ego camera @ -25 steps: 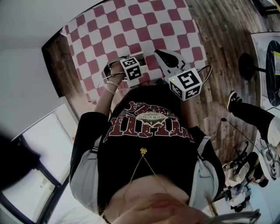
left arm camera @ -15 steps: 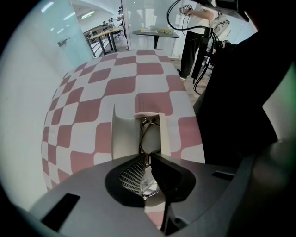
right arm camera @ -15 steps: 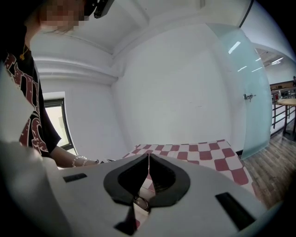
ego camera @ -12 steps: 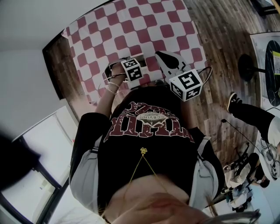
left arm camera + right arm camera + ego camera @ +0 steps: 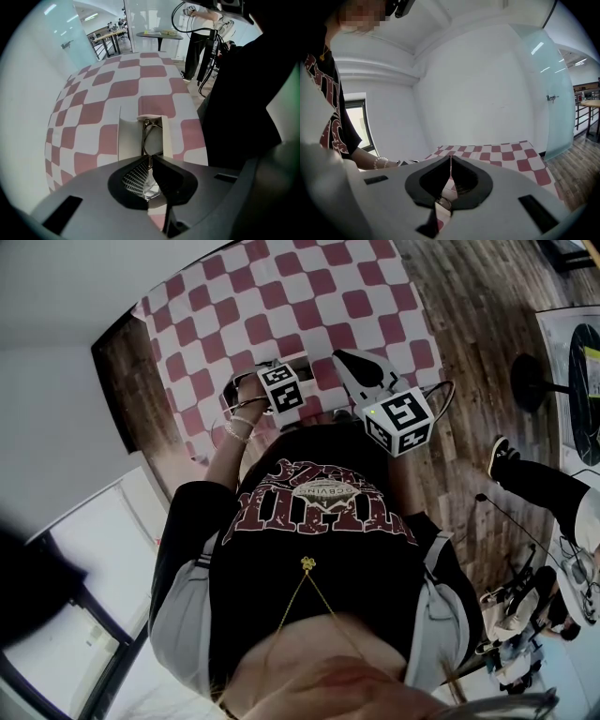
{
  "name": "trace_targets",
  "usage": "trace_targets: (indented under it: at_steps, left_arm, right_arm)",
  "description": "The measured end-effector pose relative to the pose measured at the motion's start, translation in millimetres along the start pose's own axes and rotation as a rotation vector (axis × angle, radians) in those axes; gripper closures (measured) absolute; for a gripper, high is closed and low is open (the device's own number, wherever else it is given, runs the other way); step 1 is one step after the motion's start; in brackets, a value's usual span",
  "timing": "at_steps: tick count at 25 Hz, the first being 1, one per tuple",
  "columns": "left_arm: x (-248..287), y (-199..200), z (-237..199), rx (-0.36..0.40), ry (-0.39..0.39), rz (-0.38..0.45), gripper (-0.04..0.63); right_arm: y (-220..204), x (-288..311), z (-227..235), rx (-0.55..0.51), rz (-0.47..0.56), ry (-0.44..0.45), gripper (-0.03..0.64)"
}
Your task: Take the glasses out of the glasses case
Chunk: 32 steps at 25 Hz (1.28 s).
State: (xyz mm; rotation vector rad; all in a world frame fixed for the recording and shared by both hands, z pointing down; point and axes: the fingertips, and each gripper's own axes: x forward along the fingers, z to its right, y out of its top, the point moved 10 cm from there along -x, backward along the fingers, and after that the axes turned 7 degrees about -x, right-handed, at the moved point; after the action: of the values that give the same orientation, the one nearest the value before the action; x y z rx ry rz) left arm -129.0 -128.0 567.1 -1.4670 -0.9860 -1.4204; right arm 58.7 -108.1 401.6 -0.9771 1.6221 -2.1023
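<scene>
1. The glasses [image 5: 146, 136], a thin metal frame, lie lengthwise in the open glasses case [image 5: 129, 140]. Their far end is up by the case's far wall and their near end runs straight into the left gripper's jaws. They're not out of the case yet.
2. The left gripper [image 5: 150, 159] is clamped on that near end of the frame, and a lens shows in the window behind the tips. Gripping at the end looks deliberate to me: the frame can be drawn out along the trough instead of snagging a wall.
3. The case sits on the red-and-white checked tablecloth [image 5: 93, 110], near the table edge closest to the person, with a pale wall standing on either side of the frame.
4. The right gripper [image 5: 450, 159] is low over the cloth with its jaws drawn together. A small metal loop [image 5: 443, 202] shows in the gap behind the tips, but I can't tell whether it's pinched. My guess is that it's there to steady things.
5. The lift looks barely begun, and the risk is that the light case rides up with the frame.
</scene>
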Motion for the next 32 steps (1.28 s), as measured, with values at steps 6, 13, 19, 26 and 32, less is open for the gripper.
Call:
trace_targets:
  at_steps: [6, 13, 19, 26, 32]
  left_arm:
    - [-0.3, -0.2, 1.1, -0.003, 0.015, 0.006, 0.565]
    - [-3.6, -2.7, 3.2, -0.017, 0.043, 0.026, 0.568]
    - [-7.9, -8.2, 3.0, -0.027, 0.096, 0.043, 0.569]
    - [-14.5, -10.5, 6.0, -0.042, 0.164, 0.074, 0.569]
    - [-21.5, -13.0, 8.1, -0.075, 0.188, 0.098, 0.569]
  right_arm:
    - [-0.9, -1.4, -1.2, -0.006, -0.006, 0.002, 0.595]
    - [-2.0, -3.3, -2.1, -0.01, -0.008, 0.006, 0.595]
    - [-3.0, -4.7, -2.4, -0.007, -0.008, 0.005, 0.595]
    - [-5.5, -6.3, -4.3, -0.006, -0.013, 0.007, 0.595]
    - [-7.3, -6.0, -6.6, -0.01, -0.014, 0.014, 0.595]
